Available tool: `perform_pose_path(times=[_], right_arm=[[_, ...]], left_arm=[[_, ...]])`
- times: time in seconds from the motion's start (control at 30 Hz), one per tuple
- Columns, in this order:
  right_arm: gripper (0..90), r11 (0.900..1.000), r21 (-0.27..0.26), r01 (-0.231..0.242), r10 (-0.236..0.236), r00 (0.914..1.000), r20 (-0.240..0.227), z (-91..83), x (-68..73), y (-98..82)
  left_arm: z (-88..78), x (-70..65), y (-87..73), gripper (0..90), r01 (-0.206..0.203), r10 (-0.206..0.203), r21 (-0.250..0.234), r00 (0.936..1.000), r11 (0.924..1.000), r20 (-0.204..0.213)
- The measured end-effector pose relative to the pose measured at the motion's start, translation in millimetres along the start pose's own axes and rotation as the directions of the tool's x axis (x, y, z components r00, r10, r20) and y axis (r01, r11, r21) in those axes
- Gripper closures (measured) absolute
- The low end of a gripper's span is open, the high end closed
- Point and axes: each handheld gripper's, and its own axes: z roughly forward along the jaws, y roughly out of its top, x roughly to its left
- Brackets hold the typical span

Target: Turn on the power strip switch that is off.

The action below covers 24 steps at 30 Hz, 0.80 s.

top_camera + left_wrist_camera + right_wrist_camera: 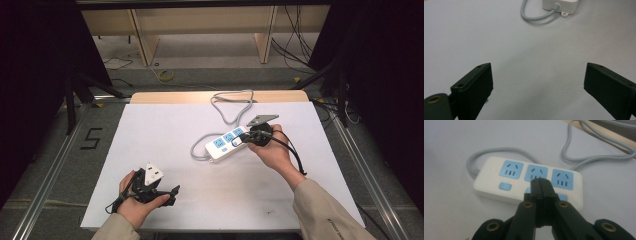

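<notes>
A white power strip [225, 143] with three blue sockets lies near the middle of the white table, its grey cable [230, 105] looping toward the far edge. In the right gripper view the power strip [499, 187] lies just ahead, and my right gripper [540, 185] is shut with nothing in it, its tips over the middle socket's switch; whether they touch it I cannot tell. In the high view the right gripper [245, 136] is at the strip's right end. My left gripper [172, 194] rests near the front left, open and empty, its pads [474, 85] wide apart over bare table.
The strip's cable [536, 16] curves at the top of the left gripper view. A wooden strip [165, 97] borders the table's far edge. Shelving legs and loose cables stand on the floor beyond. Metal rails [55, 165] run along both sides.
</notes>
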Motion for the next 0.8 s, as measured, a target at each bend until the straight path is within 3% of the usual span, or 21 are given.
perform_pose_path(times=[0.8], right_arm=[[90.0,0.999,0.038,-0.004,0.005,1.0000,-0.006,14.8,-3.0,5.8]], left_arm=[[-0.4,0.1,0.7,9.0,0.000,0.000,0.000,1.0000,1.0000,0.001]])
